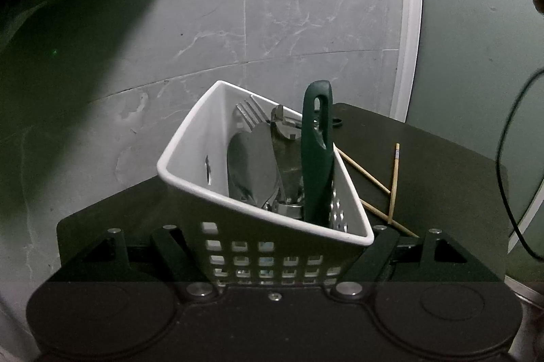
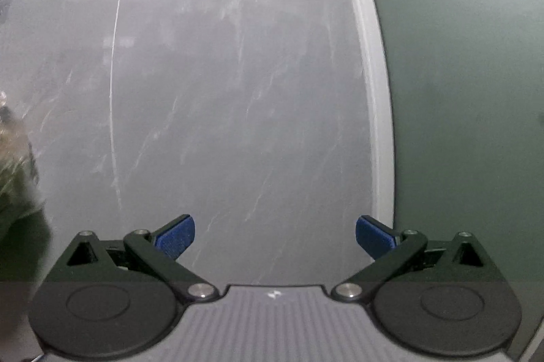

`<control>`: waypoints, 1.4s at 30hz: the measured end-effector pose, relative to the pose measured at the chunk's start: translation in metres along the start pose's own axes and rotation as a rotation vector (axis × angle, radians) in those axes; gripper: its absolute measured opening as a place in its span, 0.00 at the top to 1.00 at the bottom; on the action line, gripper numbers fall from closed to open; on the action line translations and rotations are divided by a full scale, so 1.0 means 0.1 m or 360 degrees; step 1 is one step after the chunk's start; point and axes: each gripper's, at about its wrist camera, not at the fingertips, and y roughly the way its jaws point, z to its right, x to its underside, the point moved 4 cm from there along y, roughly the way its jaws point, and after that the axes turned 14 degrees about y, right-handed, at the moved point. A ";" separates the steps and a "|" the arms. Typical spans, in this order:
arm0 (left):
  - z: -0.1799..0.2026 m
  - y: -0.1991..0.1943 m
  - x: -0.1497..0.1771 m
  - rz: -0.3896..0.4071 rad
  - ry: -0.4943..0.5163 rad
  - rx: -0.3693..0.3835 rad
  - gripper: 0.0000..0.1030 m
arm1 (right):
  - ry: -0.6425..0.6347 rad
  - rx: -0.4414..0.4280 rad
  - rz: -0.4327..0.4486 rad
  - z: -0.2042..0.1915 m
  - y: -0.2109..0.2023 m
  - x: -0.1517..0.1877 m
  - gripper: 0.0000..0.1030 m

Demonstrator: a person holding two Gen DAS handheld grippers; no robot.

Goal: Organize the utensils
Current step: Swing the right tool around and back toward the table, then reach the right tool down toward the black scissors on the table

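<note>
White perforated plastic caddy [image 1: 217,165] on dark square table [image 1: 442,165], between the left gripper [image 1: 272,246] arms; steel fork [image 1: 250,115], steel spoon [image 1: 251,165], green-handled utensil [image 1: 318,158] inside; wooden chopsticks [image 1: 394,178] on table, right of caddy; marble wall [image 1: 272,5] behind

We see a white perforated caddy [image 1: 190,158], triangular, tilted, on a dark table [image 1: 425,158]. Inside, standing: a green-handled utensil [image 1: 318,158] with hanging slot, leaning at the right wall; a steel fork [image 1: 250,114], tines up; a spoon [image 1: 243,168]; other metal pieces, indistinct. Two wooden chopsticks [image 1: 394,182] lie crossed just right of the caddy.
</note>
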 end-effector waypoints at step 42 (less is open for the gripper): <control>-0.01 0.02 -0.13 -0.0161 -0.0057 -0.0080 0.25 | 0.1382 -0.0494 -0.1355 0.13 1.33 0.78 0.00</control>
